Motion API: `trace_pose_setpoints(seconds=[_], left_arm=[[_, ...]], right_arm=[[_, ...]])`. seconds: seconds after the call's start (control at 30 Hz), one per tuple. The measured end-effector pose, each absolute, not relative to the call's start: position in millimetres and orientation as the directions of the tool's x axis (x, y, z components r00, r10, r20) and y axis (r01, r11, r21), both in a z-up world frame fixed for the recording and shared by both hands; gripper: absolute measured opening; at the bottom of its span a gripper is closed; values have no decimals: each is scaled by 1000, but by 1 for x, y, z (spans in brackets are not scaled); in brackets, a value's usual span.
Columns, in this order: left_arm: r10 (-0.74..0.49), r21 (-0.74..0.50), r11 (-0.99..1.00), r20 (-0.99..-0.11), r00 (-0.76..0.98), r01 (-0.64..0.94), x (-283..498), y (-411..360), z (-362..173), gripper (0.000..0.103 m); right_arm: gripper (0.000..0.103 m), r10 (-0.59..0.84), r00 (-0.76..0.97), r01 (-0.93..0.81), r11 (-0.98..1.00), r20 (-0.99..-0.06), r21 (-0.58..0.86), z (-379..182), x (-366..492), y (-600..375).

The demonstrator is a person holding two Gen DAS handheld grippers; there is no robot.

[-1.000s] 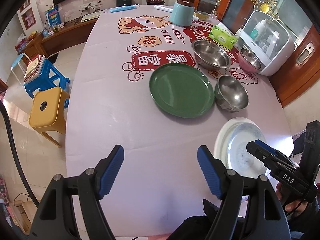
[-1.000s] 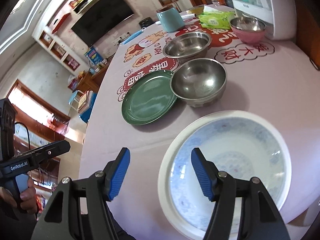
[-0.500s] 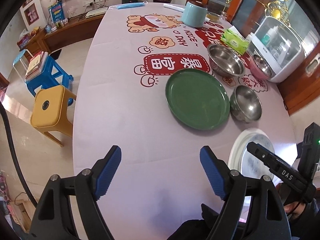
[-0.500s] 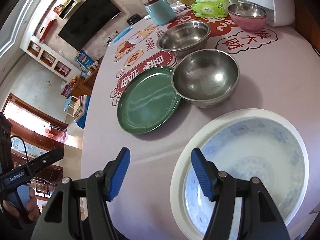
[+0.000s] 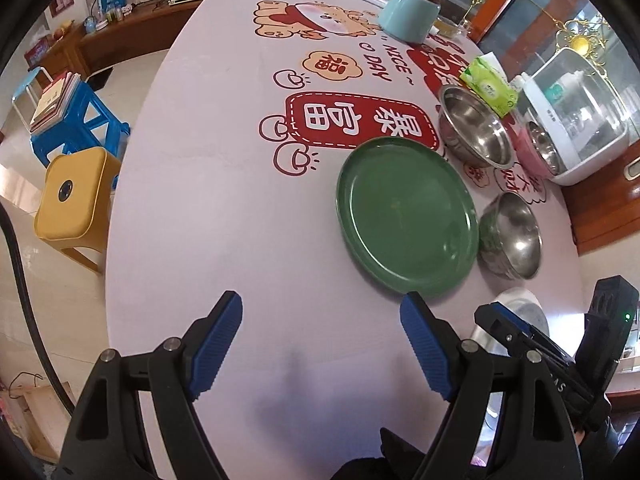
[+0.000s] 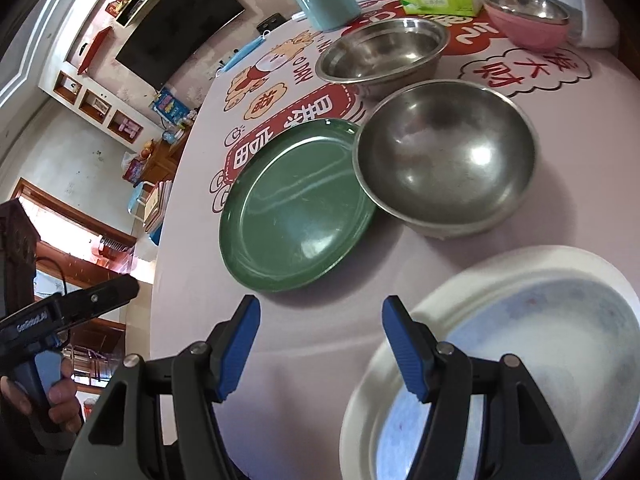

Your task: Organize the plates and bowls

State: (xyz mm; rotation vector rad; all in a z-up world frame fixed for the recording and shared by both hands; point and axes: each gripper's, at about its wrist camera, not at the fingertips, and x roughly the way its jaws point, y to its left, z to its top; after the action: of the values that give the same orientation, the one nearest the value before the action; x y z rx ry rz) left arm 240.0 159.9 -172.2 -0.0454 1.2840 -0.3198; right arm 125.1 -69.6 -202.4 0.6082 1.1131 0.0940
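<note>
I see bare surface [image 5: 208, 208] filling the left half of the left view; the green plate [image 5: 404, 220] and steel bowl [image 5: 512, 236], touching, crowd the right.
</note>
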Motion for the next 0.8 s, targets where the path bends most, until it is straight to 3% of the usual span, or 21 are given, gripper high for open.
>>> trace_pose_setpoints(seconds=[0.6,0.8], left_arm=[[-339,-263,927,-891,301,267,285,123,-223,80],[-350,-265,919,-889,296,292,292,112,-236,72]], right_arm=[[64,274,536,155,898,-798,412,-214,154,-64],[64,245,554,121,922,-795,368,-214,161,-58]])
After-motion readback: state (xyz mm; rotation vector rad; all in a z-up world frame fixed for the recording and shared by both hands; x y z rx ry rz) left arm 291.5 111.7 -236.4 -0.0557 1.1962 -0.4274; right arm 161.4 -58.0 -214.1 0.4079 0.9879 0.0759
